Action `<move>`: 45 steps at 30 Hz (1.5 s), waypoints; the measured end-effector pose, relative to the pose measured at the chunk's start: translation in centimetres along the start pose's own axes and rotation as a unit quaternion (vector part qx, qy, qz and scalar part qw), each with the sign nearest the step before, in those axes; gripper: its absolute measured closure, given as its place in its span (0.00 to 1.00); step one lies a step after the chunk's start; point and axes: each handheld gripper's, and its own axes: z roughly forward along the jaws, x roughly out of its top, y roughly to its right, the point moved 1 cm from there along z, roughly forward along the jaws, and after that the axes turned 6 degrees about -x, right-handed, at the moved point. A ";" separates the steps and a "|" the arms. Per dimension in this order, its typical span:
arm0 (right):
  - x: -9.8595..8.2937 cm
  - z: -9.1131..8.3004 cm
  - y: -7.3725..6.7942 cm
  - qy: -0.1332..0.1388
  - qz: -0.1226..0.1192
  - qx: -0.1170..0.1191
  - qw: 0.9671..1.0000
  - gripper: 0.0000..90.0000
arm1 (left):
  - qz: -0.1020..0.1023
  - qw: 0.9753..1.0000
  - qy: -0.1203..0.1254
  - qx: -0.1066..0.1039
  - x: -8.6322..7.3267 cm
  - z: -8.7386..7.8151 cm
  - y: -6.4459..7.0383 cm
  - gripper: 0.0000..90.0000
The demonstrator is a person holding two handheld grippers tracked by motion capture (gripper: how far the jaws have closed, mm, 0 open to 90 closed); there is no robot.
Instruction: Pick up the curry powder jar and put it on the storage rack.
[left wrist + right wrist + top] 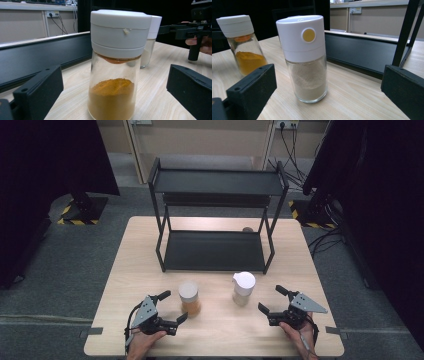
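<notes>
Two glass spice jars with white lids stand upright on the wooden table [150, 245]. The one with orange powder [189, 298] [115, 67] [243, 47] is at the left. The one with pale powder [243, 288] [305, 60] [150, 42] is at the right, a yellow dot on its lid. My left gripper [173, 306] [112, 92] is open, its jaws on either side of the orange jar without touching it. My right gripper [272, 299] [327, 92] is open too, just right of the pale jar, jaws astride it in the right gripper view.
A black two-tier metal rack [215, 215] stands at the middle back of the table, both shelves bare; its lower shelf [37, 57] [362, 55] lies just behind the jars. A small brown object [248, 229] sits behind the rack. Dark curtains hang on both sides.
</notes>
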 end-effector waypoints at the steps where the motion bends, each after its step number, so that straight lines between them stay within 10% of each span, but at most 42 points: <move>1: 0.0 0.0 0.0 0.000 0.000 0.000 1.000 0.01 | 0.001 1.000 0.000 -0.001 0.0 0.0 0.0 0.00; 45: -0.3 0.2 0.2 0.009 0.009 -0.002 1.000 0.01 | -0.002 1.000 -0.019 -0.016 1.8 2.7 -0.9 0.01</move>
